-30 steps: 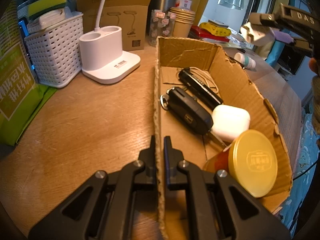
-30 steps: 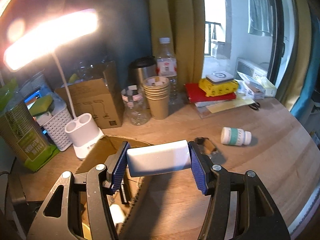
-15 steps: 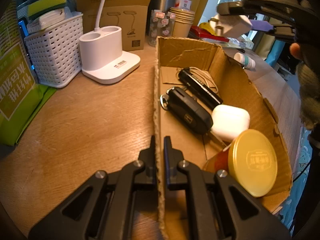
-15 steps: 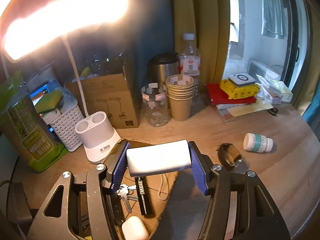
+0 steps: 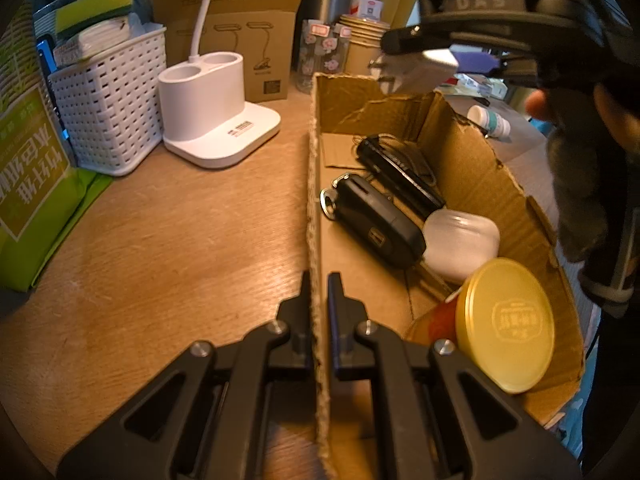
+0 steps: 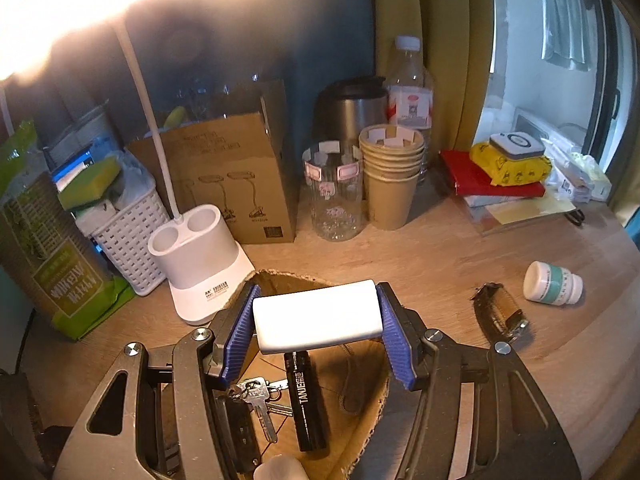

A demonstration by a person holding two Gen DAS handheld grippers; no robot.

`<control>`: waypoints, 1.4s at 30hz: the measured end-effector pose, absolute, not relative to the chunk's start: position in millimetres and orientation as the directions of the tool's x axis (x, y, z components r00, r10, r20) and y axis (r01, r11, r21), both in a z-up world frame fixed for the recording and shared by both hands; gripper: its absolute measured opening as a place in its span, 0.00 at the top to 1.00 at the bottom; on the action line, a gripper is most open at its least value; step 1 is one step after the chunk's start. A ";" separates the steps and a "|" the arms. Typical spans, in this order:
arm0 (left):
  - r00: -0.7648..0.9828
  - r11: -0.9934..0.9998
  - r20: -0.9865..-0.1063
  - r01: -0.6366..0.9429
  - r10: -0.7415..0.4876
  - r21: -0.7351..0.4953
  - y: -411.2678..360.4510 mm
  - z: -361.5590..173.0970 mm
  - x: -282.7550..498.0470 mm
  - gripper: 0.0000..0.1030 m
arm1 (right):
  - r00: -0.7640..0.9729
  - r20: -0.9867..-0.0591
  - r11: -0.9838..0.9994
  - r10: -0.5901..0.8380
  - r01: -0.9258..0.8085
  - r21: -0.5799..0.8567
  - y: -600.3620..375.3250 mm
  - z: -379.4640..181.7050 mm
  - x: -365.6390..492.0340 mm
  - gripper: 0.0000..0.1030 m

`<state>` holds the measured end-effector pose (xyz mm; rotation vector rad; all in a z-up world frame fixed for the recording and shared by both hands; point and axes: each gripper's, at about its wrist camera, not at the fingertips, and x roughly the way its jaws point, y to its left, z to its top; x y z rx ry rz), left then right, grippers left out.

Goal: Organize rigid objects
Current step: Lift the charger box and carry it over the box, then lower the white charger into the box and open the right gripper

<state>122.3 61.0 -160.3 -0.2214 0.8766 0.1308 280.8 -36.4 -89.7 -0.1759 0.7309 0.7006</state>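
Left gripper (image 5: pixel 319 280) low at the near end of the cardboard box (image 5: pixel 472 168), fingers (image 5: pixel 305 292) pressed together on the box's left wall — cardboard pinched thin between them.

Right gripper (image 6: pixel 318 322) up over the far end of the box, fingers (image 6: pixel 240 332) spread partway and pinching a white charger block (image 6: pixel 316 320) by its two short ends. Block held flat, above the box, touching nothing below. Same block seen from the left wrist view, high over the back wall of the box, metal prongs sticking out to the left.

Inside the box: a black flashlight (image 6: pixel 306 400) lying long-ways, a bunch of keys (image 6: pixel 256 396) just beside it, a black car key fob (image 5: pixel 376 224), a white earbud case (image 5: pixel 460 240) touching the fob, and a jar with a gold lid (image 5: pixel 506 324) tipped on its side at the near end.

Out on the wooden desk (image 5: pixel 160 240), to the right of the box — a watch (image 6: pixel 500 312) and a small white pill bottle (image 6: pixel 554 282) on its side, near each other but apart. Left of the box, a white lamp base (image 5: pixel 212 108) and a white basket (image 5: pixel 112 100).
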 end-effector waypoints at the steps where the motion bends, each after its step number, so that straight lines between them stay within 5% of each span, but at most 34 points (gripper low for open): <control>1: 0.634 0.969 -0.773 -0.204 0.023 -0.138 60.9 -160.3 122.2 0.94 | 0.527 -0.673 0.761 0.519 -0.643 0.083 -34.9 -92.1 281.3 0.41; 22: 0.638 0.970 -0.769 -0.201 0.025 -0.134 59.8 -159.9 122.0 0.94 | 0.459 -0.788 0.794 0.410 -0.604 0.061 -30.6 -125.8 302.3 0.39; 27: 0.637 0.970 -0.771 -0.205 0.028 -0.134 61.0 -159.9 121.4 0.94 | 0.468 -0.762 0.781 0.448 -0.619 0.079 -35.4 -118.7 295.8 0.32; 42: 0.634 0.969 -0.772 -0.211 0.038 -0.125 59.7 -160.7 120.7 0.94 | 0.583 -0.664 0.810 0.468 -0.583 0.060 -81.1 -75.9 280.2 0.30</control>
